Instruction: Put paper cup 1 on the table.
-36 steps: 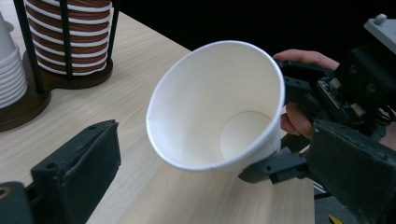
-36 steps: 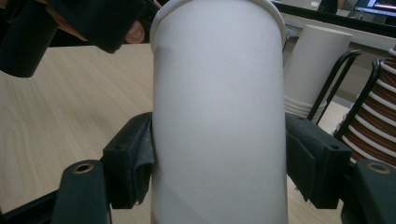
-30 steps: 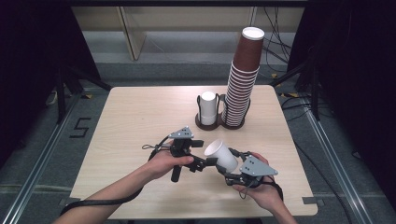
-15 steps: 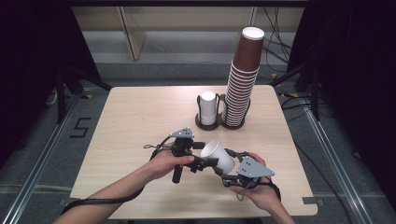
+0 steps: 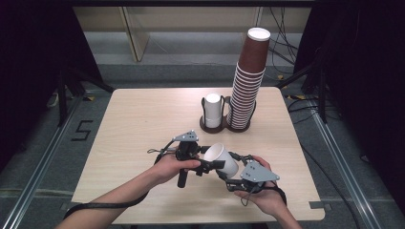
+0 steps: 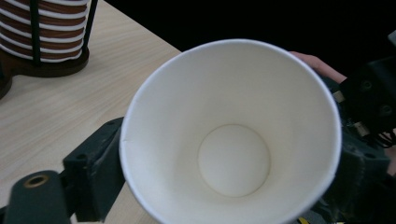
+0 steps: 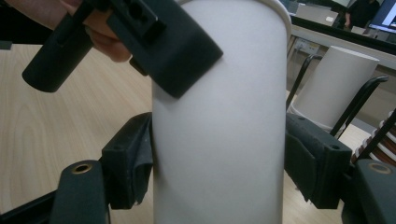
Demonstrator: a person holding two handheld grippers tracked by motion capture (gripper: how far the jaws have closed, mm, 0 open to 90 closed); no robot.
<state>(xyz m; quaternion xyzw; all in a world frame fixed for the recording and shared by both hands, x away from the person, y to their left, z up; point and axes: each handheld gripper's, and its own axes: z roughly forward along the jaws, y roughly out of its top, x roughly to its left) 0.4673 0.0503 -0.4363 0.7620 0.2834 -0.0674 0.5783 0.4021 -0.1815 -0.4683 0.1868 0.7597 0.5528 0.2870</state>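
The right gripper (image 5: 228, 168) is clamped across a white paper cup (image 5: 222, 160) near the table's (image 5: 143, 119) front edge; the left gripper's (image 5: 210, 164) jaws, just closing, pinch its rim. Light and crushable, it is best held gently mid-wall.

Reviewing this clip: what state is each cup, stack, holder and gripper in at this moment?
White cup: on its side above the table, empty, mouth toward the left gripper.
Right gripper: shut on the cup's body.
Left gripper: jaws just closing at the cup's rim.
Brown cup stack: upright in its holder.
Second white cup: upside down in its holder.
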